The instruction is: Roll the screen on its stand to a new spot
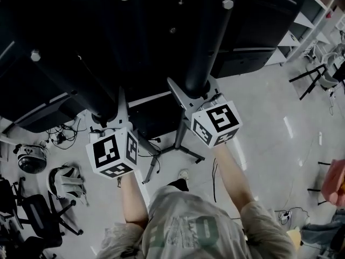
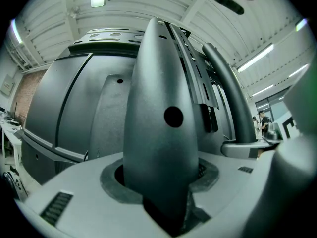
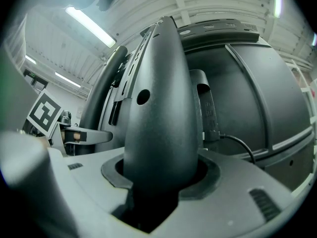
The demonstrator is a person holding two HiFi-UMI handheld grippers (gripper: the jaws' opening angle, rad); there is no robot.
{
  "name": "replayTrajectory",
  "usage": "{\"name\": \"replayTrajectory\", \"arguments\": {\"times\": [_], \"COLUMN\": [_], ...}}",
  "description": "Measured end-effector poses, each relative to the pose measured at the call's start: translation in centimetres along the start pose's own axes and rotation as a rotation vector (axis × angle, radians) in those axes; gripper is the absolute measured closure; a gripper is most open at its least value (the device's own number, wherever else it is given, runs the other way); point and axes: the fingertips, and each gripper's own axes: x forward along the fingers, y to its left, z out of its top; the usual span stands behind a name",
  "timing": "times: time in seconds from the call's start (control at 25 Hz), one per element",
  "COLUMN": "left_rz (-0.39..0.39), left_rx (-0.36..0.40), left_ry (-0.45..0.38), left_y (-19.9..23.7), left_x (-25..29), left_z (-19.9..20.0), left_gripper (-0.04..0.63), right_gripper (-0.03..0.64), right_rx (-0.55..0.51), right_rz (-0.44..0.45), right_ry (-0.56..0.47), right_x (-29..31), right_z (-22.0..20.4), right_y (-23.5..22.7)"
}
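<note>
Posts (image 2: pixel 163 148) held by left tool (image 1: pixel 106 116), right tool (image 1: pixel 198 93), cable (image 3: pixel 237 140) only in right gripper view

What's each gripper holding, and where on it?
Left gripper grips the screen stand's left dark grey metal upright; right gripper grips the right upright.

The person wears a pale grey-green T-shirt (image 1: pixel 183 228) with short sleeves and big faded letters across it. The two hand tools, the left gripper (image 1: pixel 109 111) and the right gripper (image 1: pixel 197 93), are light grey plastic, with flat pointed jaws, a dark rubbery lining round the curved notch between them, and small dark ribbed insets. Each bears a white cube with black square markers: the left cube (image 1: pixel 112 151) and the right cube (image 1: pixel 215 124).
</note>
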Motion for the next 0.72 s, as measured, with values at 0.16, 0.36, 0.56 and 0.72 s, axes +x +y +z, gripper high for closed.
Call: {"name": "replayTrajectory", "arguments": {"times": [0.16, 0.36, 0.56, 0.72], "left_rz": [-0.005, -0.014, -0.022, -0.027], "left_rx": [-0.005, -0.001, 0.004, -0.005], "left_ry": [0.002, 0.003, 0.004, 0.002], "left_y": [-3.6, -9.3, -15.6, -16.7], "left_x": [2.4, 4.9, 7.1, 8.0], "left_z": [-0.3, -0.4, 0.1, -0.3], "left_gripper": [0.382, 0.382, 0.382, 0.382], "right_gripper": [0.399, 0.399, 0.399, 0.399], "right_rx": [-0.005, -0.004, -0.001, -0.007], "right_rz": [-0.001, -0.007, -0.020, -0.025], "right_ry": [0.004, -0.001, -0.005, 0.001], "right_x": [-0.6, -2.5, -5.4, -5.6], "right_z": [-0.1, 0.1, 0.9, 0.6], "right_y": [-4.3, -10.2, -16.2, -17.6]}}
